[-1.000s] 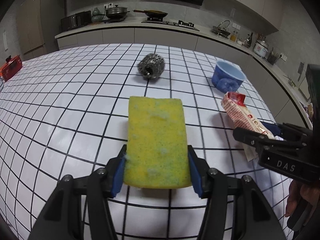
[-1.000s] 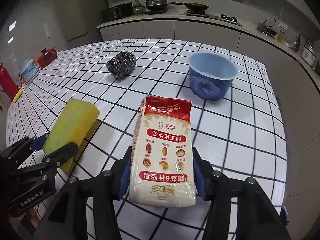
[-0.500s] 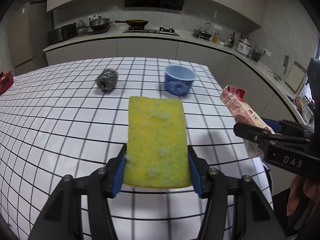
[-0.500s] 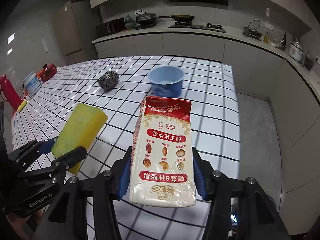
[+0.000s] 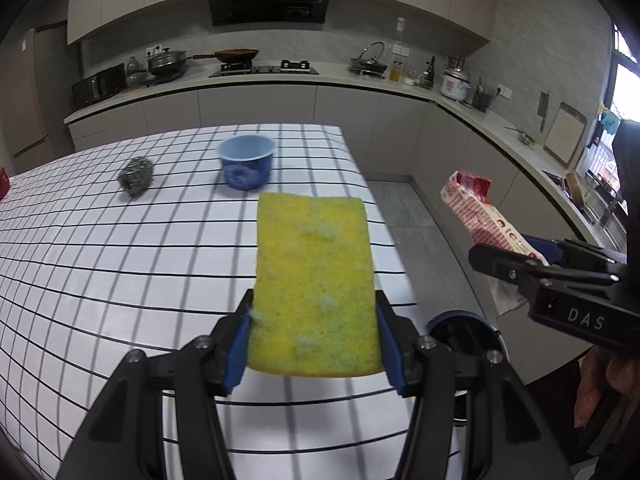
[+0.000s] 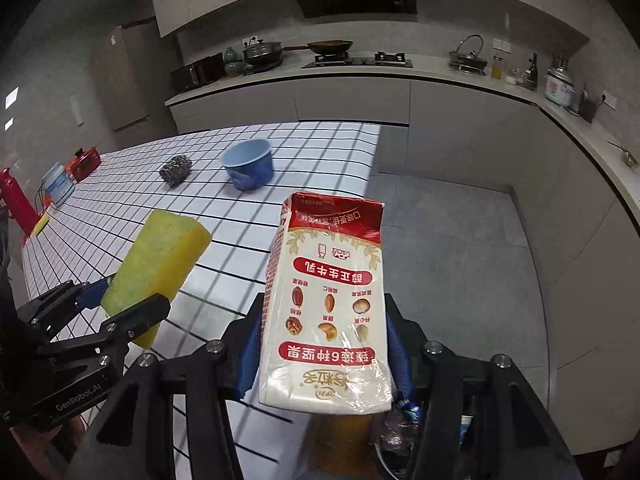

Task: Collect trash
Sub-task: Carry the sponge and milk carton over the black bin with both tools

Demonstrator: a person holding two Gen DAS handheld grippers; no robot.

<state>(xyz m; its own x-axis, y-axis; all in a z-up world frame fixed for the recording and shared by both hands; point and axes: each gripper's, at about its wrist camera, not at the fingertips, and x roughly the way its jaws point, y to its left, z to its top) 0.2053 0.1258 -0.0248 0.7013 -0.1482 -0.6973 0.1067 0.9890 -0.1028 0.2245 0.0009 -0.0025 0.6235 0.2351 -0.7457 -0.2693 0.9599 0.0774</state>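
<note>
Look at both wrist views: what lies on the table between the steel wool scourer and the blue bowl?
Nothing. Between the steel wool scourer and the blue bowl only bare grid-patterned table shows, in both the left and right wrist views.

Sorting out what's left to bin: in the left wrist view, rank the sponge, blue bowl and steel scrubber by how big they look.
1. Yellow sponge, though it is held closest to the camera.
2. Blue bowl.
3. Steel scrubber.
</note>
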